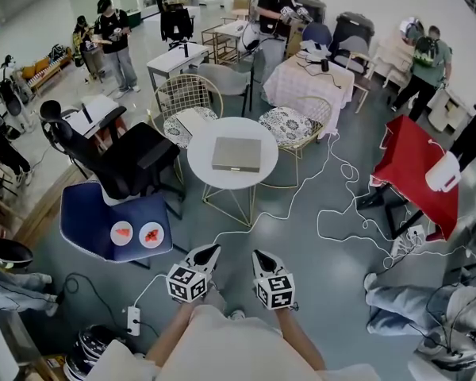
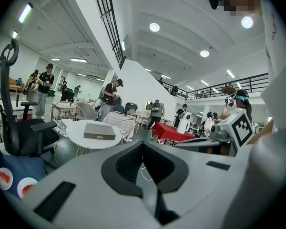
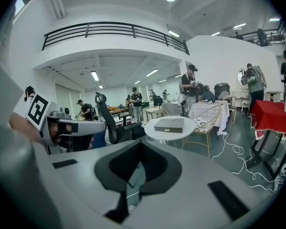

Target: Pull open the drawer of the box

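The box [image 1: 236, 154] is sitting flat in the middle of the round white table [image 1: 200, 169], drawer [image 2: 99, 137] looking shut. The person [image 1: 222, 344] is holding the left gripper [image 1: 209, 252] and right gripper [image 1: 261, 257] side by side, well short of that table and nowhere near touching it, both sets of tongs pressed together, pinching nothing.

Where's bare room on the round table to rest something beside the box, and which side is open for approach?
The white table is bare in a ring around the box, widest at its left. The near side, over open floor, is free. Crowded: black office chair at left, wire chairs behind, cables on the floor at right.
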The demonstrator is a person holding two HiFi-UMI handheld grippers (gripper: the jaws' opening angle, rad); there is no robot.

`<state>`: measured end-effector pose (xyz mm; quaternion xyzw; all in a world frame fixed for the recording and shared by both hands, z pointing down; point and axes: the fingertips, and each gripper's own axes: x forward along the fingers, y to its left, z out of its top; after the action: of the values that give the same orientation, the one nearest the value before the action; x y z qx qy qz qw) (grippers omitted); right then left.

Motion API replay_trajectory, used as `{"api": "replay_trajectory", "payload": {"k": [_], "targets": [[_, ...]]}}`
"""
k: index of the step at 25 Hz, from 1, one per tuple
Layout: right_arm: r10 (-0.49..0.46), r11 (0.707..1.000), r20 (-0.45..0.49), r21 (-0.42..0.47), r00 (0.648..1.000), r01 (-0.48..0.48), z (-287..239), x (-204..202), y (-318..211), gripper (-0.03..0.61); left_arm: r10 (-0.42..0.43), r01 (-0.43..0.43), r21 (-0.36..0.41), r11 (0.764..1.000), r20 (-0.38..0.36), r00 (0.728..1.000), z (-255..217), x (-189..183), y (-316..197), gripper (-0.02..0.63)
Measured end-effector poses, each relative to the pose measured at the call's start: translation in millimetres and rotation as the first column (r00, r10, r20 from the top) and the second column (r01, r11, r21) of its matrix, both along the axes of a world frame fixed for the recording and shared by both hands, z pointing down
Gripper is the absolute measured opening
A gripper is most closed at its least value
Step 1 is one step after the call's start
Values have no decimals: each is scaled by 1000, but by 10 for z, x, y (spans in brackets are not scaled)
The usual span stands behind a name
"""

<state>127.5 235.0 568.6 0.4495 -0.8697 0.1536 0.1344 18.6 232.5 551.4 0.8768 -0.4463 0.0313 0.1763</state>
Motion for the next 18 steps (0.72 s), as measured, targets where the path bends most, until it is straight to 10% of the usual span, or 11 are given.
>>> {"api": "replay_trajectory", "payload": {"k": [18], "targets": [[21,1000,-13,6,1000,-21,96,-157,-745,15,13,-13,10,1000,-21,1000,96,-169,-747,11]]}}
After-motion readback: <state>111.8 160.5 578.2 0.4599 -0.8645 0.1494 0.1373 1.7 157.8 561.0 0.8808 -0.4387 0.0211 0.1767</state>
